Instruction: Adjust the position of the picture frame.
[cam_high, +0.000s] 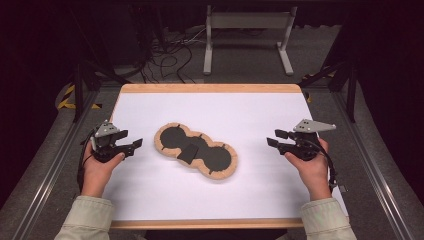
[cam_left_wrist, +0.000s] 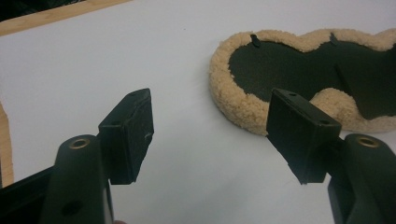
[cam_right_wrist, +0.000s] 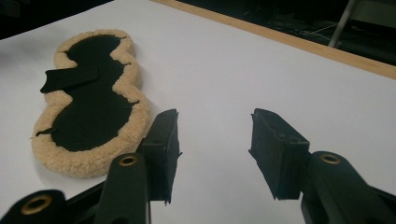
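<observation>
1. The left tool (cam_high: 131, 145) sat low over the white tabletop (cam_high: 250, 107), held in the person's left hand (cam_high: 100, 167). Its jaws stood wide apart with nothing between them.
2. The right tool (cam_high: 274, 138) was held in the right hand (cam_high: 312, 167) on the other side. Its jaws were apart too, and they held nothing.
3. Between the two tools, apart from both, lay the fleece pad (cam_high: 196, 150). It lay flat in the middle of the tabletop, dark side up, with a fluffy tan rim (cam_left_wrist: 233, 100) all the way round.
4. The pad looked soft, light and floppy. It would likely bend and droop if lifted by one end.
5. The fluffy rim looked like the best place to pinch. Each tool could take the end nearest to it.
6. A small black flap (cam_right_wrist: 70, 78) lay across the dark middle. It looked thin and might be hard to grab.
</observation>
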